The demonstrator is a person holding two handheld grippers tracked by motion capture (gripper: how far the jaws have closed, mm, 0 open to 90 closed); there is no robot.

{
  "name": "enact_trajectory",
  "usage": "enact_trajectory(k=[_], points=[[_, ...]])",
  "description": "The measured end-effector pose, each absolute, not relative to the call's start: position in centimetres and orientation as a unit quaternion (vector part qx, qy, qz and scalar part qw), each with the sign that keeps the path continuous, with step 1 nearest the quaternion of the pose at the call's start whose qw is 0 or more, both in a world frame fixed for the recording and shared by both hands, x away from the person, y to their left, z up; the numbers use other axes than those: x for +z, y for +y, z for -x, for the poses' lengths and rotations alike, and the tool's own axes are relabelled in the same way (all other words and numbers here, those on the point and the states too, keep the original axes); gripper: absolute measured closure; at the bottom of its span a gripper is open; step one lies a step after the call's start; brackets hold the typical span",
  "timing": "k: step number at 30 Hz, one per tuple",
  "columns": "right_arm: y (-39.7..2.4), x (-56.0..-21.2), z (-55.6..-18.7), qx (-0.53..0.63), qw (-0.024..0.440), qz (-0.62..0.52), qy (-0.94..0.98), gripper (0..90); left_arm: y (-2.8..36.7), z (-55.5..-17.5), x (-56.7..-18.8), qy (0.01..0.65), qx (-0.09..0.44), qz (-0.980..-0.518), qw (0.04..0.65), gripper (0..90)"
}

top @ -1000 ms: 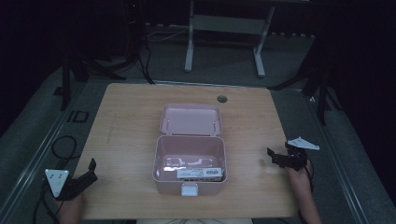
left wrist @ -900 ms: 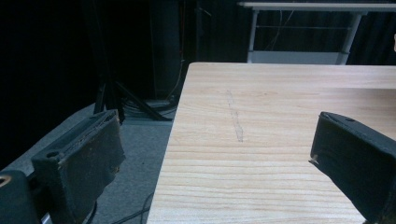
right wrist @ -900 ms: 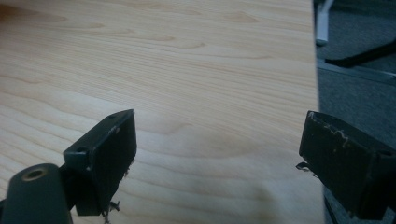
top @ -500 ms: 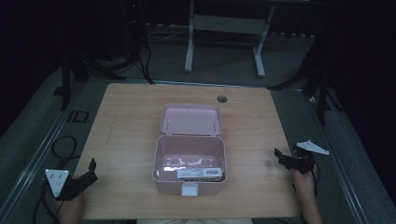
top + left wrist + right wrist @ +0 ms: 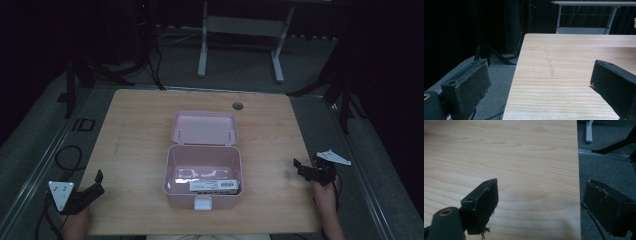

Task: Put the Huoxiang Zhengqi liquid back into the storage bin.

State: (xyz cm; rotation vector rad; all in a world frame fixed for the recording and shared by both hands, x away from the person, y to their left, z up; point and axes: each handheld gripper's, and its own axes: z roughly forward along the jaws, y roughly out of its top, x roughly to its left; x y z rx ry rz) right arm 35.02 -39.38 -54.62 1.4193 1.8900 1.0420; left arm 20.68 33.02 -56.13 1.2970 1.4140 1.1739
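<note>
here both grippers, left [image 5: 95,182] and right [image 5: 302,169], gape beside the open pink box [image 5: 202,175]

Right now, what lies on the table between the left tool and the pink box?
Nothing: in the high view, bare wooden table separates the left tool from the open pink box. The left gripper view shows plain wood too.

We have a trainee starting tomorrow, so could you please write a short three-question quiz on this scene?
1. True or false: the pink box has its lid closed.
2. What is the left gripper holding? A) the box B) a cable C) nothing
3. Which table edge is the right gripper nearest?

Key: 1. False, the lid is open, tipped back. 2. C, jaws apart and empty. 3. The right edge, at the person's side.
</note>
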Motion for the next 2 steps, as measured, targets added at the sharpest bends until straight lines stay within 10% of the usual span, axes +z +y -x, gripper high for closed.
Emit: enact_trajectory(k=[2], points=[[-39.40,-54.68,-35.06,0.385,0.275,-0.530,0.704,12.8,33.02,-20.68,-56.13,0.566,0.471,-0.520,0.432,2.7]])
